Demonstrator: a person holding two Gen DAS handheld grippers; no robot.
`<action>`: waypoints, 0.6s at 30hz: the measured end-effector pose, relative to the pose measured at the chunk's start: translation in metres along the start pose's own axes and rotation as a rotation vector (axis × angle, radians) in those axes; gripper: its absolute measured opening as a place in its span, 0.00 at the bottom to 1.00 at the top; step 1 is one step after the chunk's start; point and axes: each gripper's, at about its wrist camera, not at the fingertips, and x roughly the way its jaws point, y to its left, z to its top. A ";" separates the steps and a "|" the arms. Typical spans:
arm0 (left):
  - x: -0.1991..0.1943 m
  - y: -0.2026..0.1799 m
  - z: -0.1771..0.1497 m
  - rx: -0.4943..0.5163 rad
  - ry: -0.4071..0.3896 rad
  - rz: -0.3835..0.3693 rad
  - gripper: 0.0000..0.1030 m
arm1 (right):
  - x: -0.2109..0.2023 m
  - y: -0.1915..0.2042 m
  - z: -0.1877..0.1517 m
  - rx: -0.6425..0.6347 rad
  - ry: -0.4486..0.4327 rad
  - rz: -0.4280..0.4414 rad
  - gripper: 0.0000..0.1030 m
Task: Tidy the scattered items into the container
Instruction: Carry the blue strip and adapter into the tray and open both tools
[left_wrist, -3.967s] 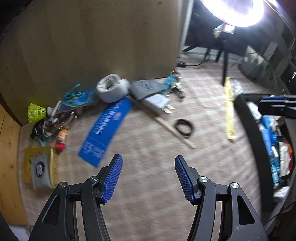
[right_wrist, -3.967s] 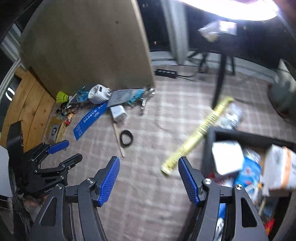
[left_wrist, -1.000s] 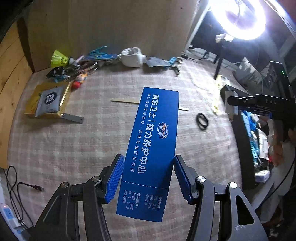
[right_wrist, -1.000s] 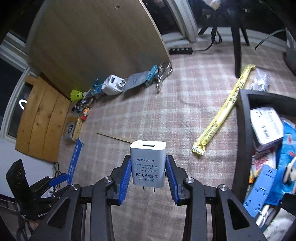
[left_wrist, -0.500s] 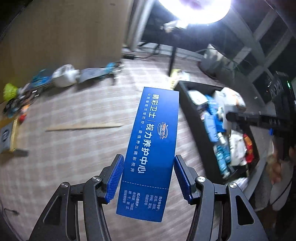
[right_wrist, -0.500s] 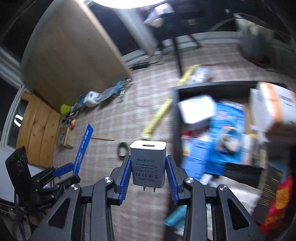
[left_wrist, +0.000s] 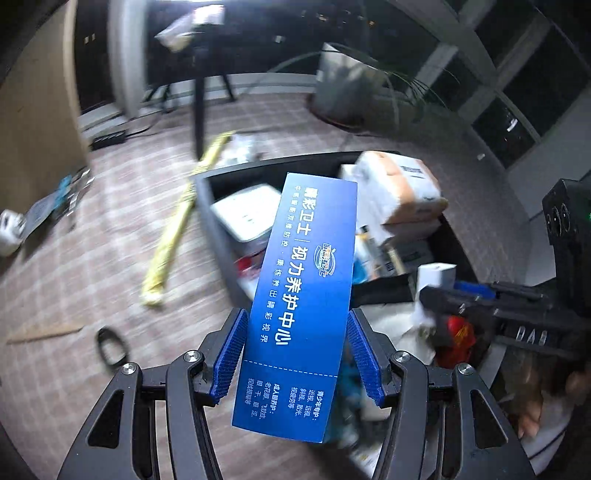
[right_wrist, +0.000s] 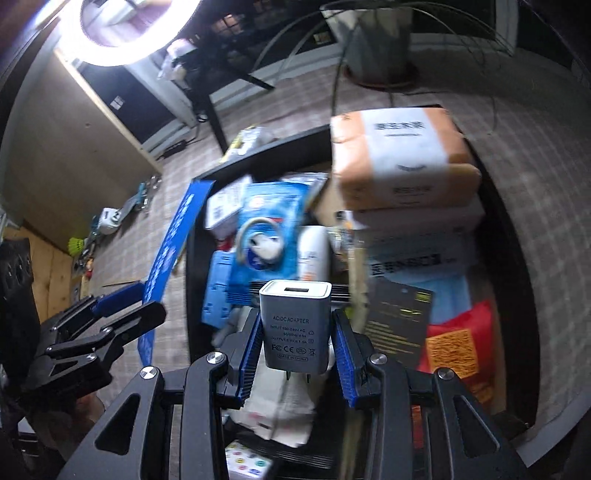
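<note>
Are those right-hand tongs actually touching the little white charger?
Touching. The right wrist view shows both blue pads pressed against the charger's sides.

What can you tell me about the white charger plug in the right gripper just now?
The small white plastic AC/DC wall adapter is a rounded block with grey printed specification text on its face, a USB slot in its top end and two metal prongs pointing back toward the camera. It stands upright, clamped on both sides by the right gripper's blue ribbed fingers, held above the crowded black storage bin. Nothing else touches it.
</note>
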 end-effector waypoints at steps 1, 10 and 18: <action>0.004 -0.006 0.004 0.002 0.004 0.003 0.58 | 0.000 -0.004 0.000 0.006 0.000 -0.002 0.33; 0.036 -0.031 0.039 -0.014 0.047 -0.057 0.62 | 0.003 -0.021 0.001 0.038 0.011 -0.010 0.33; 0.031 -0.015 0.033 -0.024 0.042 -0.042 0.65 | -0.007 -0.017 0.009 0.045 -0.019 -0.014 0.49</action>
